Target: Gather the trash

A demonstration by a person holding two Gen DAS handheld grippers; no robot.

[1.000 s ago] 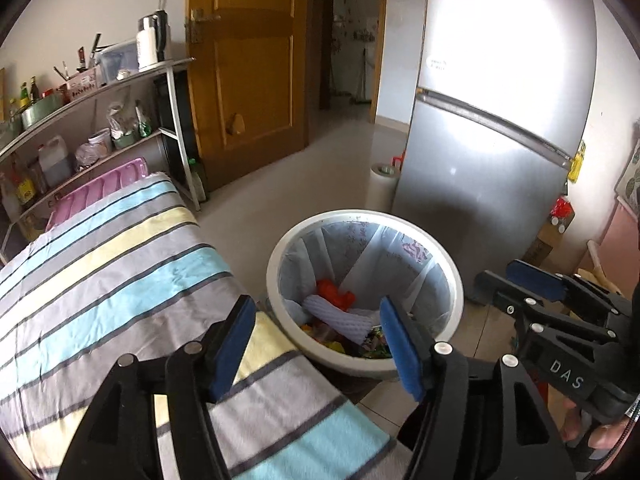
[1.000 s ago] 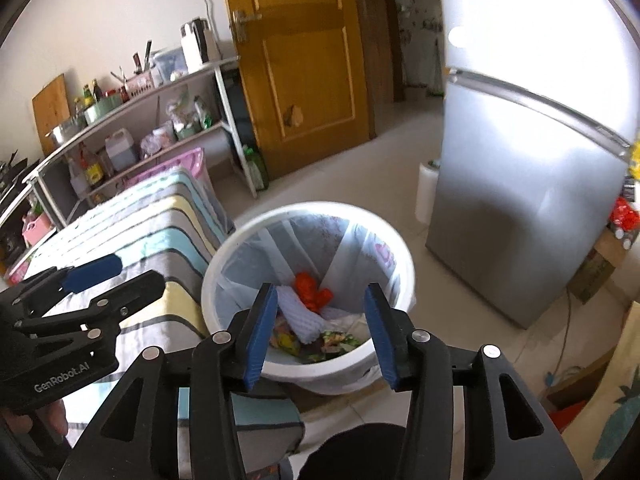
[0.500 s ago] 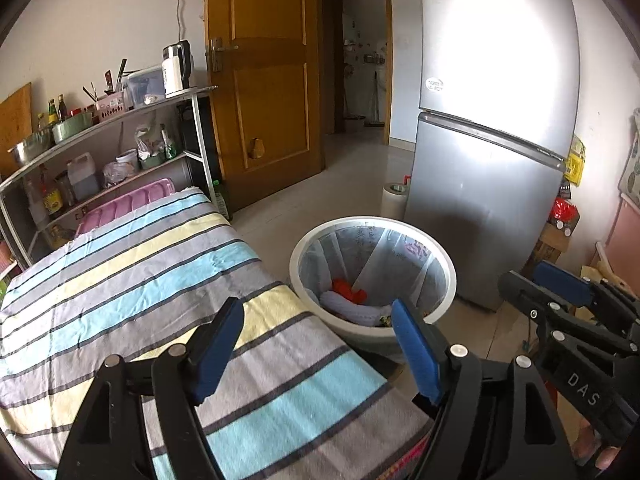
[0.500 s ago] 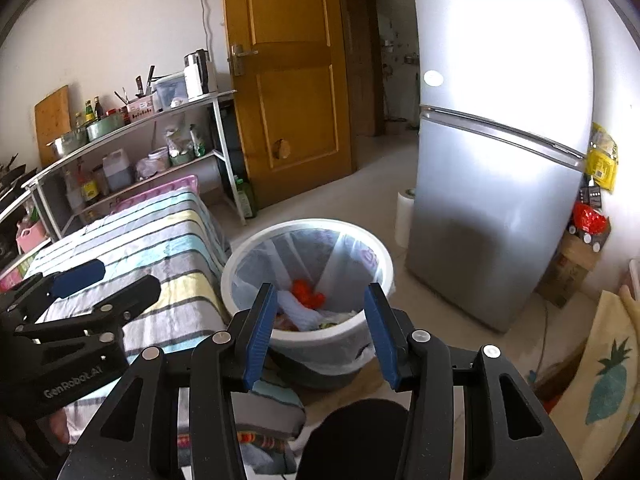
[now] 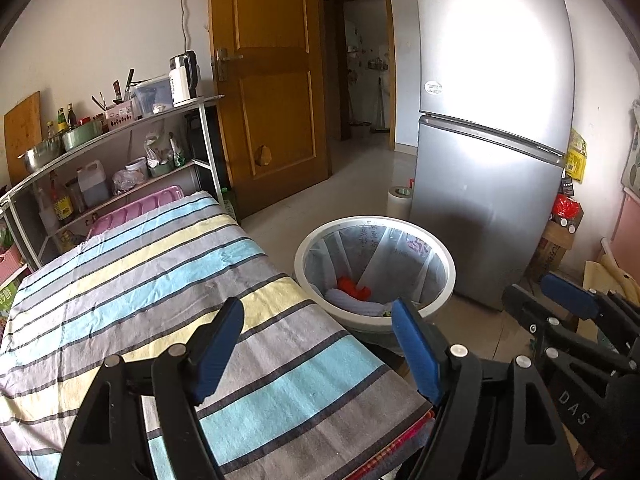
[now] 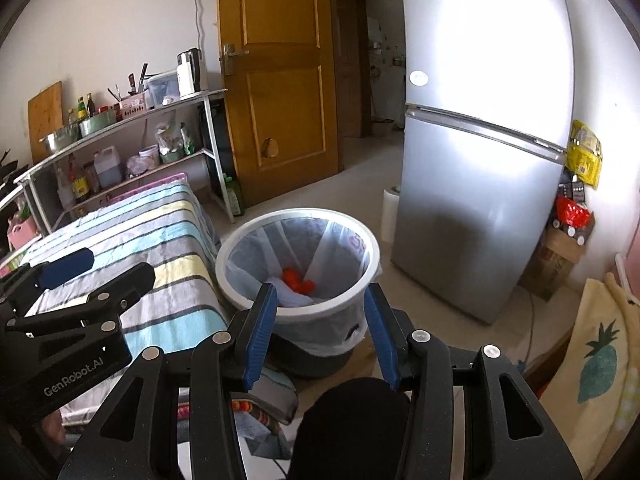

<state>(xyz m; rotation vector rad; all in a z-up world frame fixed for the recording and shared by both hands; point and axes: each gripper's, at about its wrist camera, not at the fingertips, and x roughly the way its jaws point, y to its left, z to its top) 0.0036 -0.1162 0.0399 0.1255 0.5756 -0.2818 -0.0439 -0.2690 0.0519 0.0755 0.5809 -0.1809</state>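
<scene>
A white-rimmed trash bin (image 5: 450,276) (image 6: 372,256) with a translucent liner stands on the floor by the corner of the striped table (image 5: 160,288). Inside it lie a red piece of trash (image 5: 352,286) (image 6: 296,278) and a pale wrapped item (image 5: 344,300). My left gripper (image 5: 316,320) hovers over the table corner, short of the bin, open with nothing between its blue pads. My right gripper (image 6: 320,296) is in front of the bin and above the floor, open and empty too. Each gripper shows at the edge of the other's view, the right one (image 5: 568,296) and the left one (image 6: 68,268).
A silver fridge (image 5: 488,200) stands close behind the bin, with a paper roll (image 5: 398,198) at its foot. A metal rack (image 5: 120,128) with bottles and kitchenware runs along the left wall, next to a wooden door (image 5: 272,100). A cardboard box (image 5: 556,236) sits right of the fridge.
Both grippers have drawn back from over the bin, which now looks smaller and farther off. The left jaws have spread a little wider. More of the striped table shows.
</scene>
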